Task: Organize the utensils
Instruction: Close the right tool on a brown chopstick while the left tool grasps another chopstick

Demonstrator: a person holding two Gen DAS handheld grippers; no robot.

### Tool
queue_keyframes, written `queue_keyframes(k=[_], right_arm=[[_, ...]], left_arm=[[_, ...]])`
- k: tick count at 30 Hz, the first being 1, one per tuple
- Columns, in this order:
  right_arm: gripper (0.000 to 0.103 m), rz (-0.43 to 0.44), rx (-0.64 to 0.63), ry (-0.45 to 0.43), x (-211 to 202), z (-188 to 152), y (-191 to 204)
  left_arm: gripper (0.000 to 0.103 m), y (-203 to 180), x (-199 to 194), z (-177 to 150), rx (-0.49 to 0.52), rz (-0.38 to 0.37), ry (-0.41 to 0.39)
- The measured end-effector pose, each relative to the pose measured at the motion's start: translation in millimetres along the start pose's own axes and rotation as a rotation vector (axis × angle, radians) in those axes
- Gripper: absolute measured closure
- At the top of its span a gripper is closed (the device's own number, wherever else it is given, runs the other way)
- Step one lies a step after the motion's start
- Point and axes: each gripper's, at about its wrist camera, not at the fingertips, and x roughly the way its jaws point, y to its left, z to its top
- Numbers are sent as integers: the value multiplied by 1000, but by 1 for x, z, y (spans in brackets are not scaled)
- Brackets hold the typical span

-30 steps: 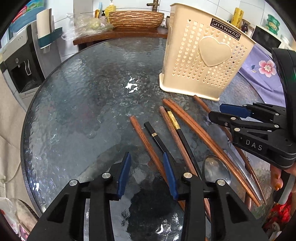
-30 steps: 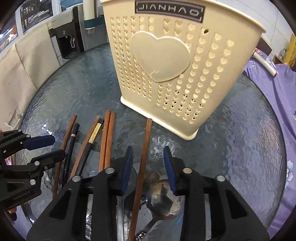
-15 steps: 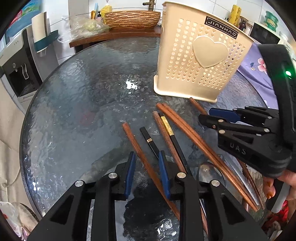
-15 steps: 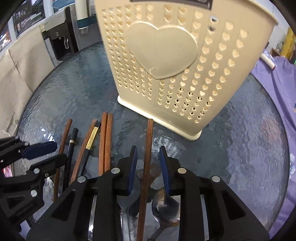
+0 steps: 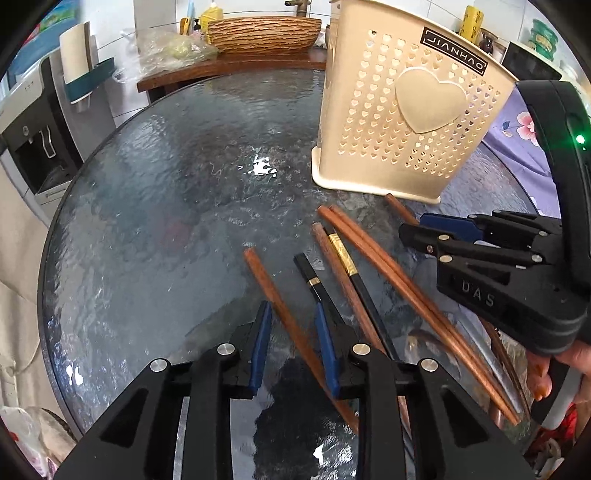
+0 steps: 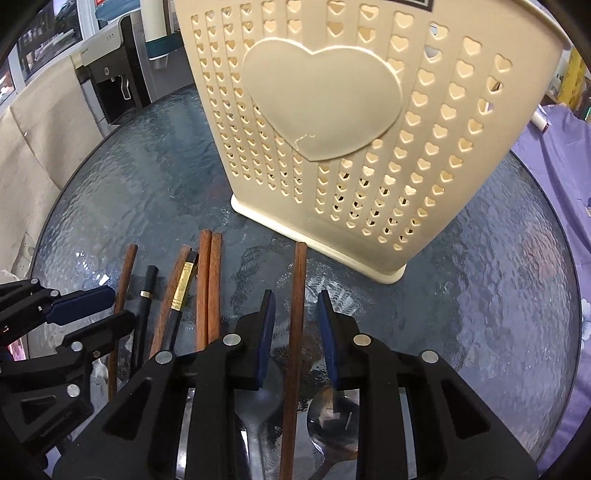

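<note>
Several chopsticks lie on a round glass table (image 5: 155,206) in front of a cream perforated utensil holder (image 5: 410,122) with a heart on it. My left gripper (image 5: 291,314) is open, low over the table, its jaws on either side of a brown wooden chopstick (image 5: 273,291); a black chopstick (image 5: 314,277) lies just right of it. My right gripper (image 6: 295,299) is open, its jaws on either side of another brown chopstick (image 6: 298,280) that points at the holder (image 6: 351,122). Two metal spoons (image 6: 332,413) lie under the right gripper.
Further brown and black chopsticks (image 6: 207,280) lie between the two grippers. A wicker basket (image 5: 262,31) and plastic bags stand on a wooden shelf behind the table. A purple flowered cloth (image 6: 554,177) lies to the right, a water dispenser (image 5: 33,147) to the left.
Both grippers moved forward and lower toward the chopsticks. Each now has one brown chopstick between its open jaws. The jaws have narrowed slightly.
</note>
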Motion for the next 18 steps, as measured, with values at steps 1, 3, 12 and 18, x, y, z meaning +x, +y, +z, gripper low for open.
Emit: queue_keyframes(k=[1, 3, 12, 18], right_arm=[[79, 0, 5, 1, 0, 1, 0], [79, -4, 9, 2, 1, 3, 2], [86, -16, 31, 11, 6, 18, 7], [95, -27, 9, 14, 9, 23, 17]], left_arm=[[79, 0, 1, 1, 0, -2, 2], [82, 1, 2, 5, -1, -4, 8], [91, 2, 7, 17, -7, -4, 39], [91, 0, 11, 21, -4, 9, 42]])
